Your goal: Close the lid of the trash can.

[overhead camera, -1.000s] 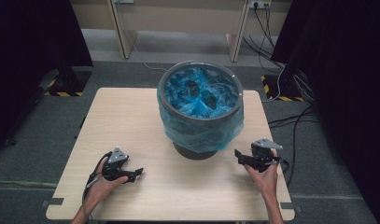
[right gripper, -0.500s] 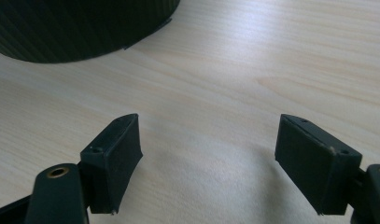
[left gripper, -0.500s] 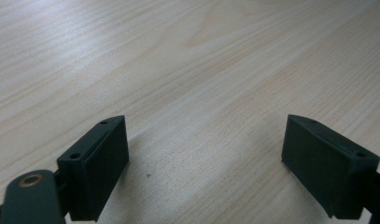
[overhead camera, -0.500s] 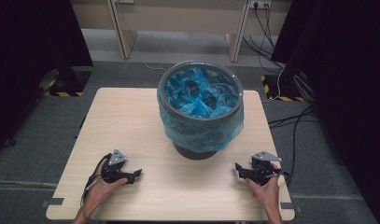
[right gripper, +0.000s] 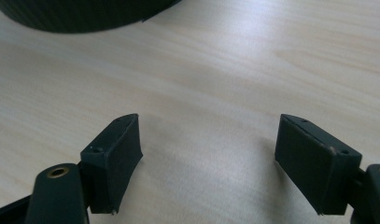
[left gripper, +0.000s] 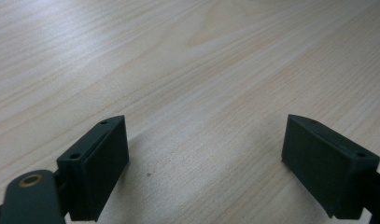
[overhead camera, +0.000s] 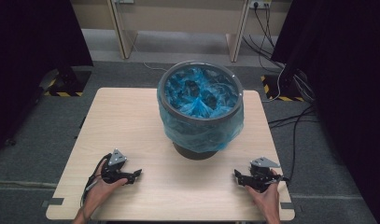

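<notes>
A: Where's the bin (overhead camera: 200,109)?
B: Centre of the high view, on the table (overhead camera: 127,121), lined with a blue bag (overhead camera: 204,130).
A: And the tongs?
B: Left gripper (overhead camera: 131,176) lower left, right gripper (overhead camera: 240,177) lower right, both resting on the wood, jaws spread wide, holding nothing.

Two black handheld grippers on show: the left gripper (overhead camera: 134,174) wears a grey three-cornered plate on top, and a dark cable loops off its back. The right gripper (overhead camera: 238,176) carries the same grey plate. Up close, the fingers (left gripper: 98,165) are flat, matte black blocks with small screw holes along the top edge, and there's a brass-coloured rivet at the linkage.
</notes>
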{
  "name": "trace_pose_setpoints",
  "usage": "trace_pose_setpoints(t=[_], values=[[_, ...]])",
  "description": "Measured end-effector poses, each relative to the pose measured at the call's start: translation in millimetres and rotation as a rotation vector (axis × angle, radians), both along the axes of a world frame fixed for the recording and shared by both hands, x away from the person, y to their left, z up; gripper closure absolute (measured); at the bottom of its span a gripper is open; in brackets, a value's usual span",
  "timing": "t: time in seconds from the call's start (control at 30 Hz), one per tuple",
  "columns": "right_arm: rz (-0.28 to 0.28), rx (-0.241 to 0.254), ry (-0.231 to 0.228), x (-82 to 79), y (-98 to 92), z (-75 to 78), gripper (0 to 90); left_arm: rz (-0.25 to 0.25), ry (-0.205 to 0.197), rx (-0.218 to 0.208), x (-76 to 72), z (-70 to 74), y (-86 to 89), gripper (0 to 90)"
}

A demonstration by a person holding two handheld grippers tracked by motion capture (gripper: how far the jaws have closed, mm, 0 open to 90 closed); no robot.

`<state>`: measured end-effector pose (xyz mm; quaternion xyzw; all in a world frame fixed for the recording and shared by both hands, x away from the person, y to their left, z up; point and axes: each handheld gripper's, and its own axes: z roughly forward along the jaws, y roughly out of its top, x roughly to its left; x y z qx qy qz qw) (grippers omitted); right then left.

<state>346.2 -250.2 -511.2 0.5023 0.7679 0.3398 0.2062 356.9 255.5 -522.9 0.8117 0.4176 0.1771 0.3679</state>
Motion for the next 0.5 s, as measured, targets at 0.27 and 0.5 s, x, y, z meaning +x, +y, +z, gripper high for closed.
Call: trace_pose_setpoints(t=[0.27,0.5], values=[[0.007,-0.032,-0.004,-7.0,2.5,-3.5,16.9,0.000,0.000,0.000,-0.1,0.0,0.0,13.8],[0.015,-0.033,0.002,-7.6,3.8,-3.6,14.4,0.001,0.000,0.000,-0.2,0.0,0.0,13.8]])
